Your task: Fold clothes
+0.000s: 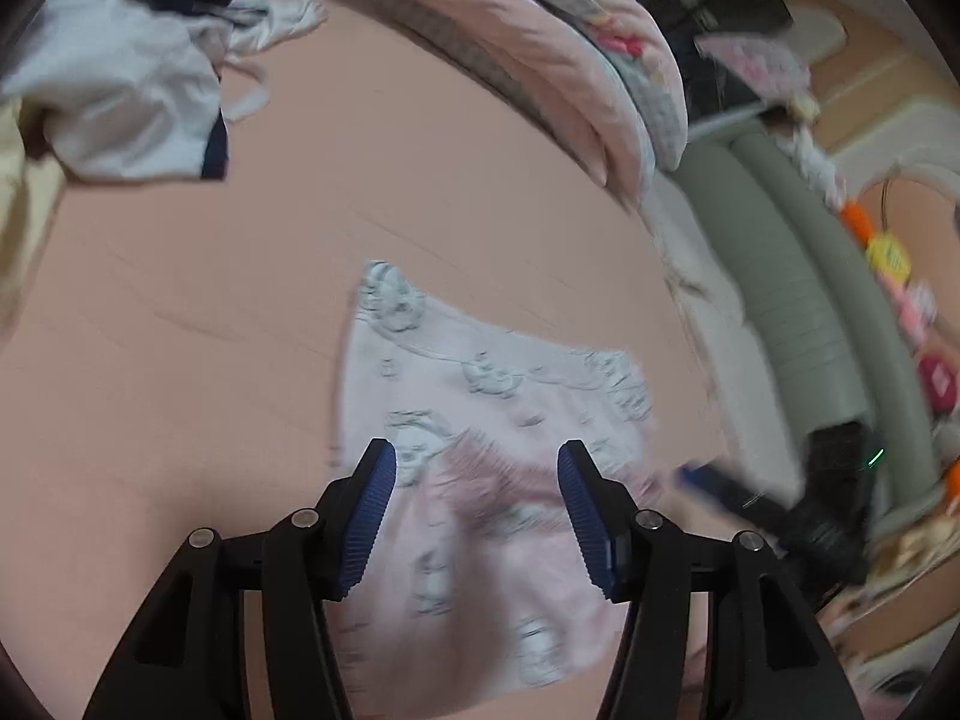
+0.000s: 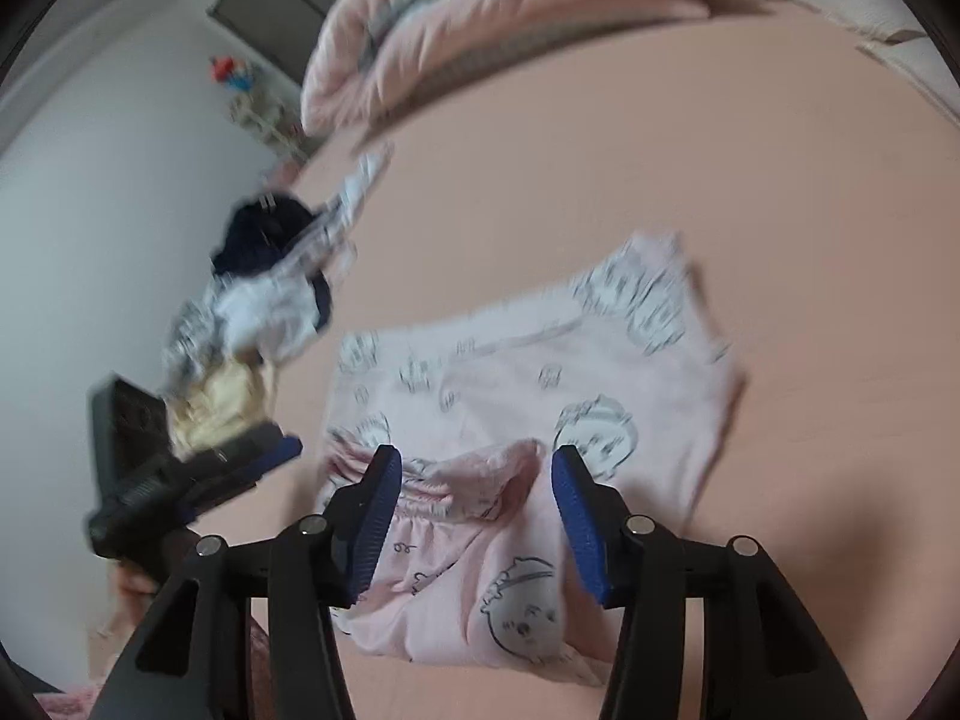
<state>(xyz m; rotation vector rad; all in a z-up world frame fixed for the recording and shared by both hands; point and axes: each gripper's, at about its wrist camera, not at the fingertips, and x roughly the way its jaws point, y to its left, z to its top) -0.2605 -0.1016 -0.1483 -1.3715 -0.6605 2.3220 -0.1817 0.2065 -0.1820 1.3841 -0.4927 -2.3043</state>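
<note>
Pink garment [image 2: 528, 396] lies below both open grippers, ungrasped.

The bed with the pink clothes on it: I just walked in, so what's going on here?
A person is folding laundry on the bed with two hand-held grippers. A pink printed garment lies spread on the sheet. The left hand-held gripper and right hand-held gripper both hover open above its near edge, gripping nothing. A pile of unfolded clothes waits off to the side, and a pink blanket lies bunched beyond.
</note>
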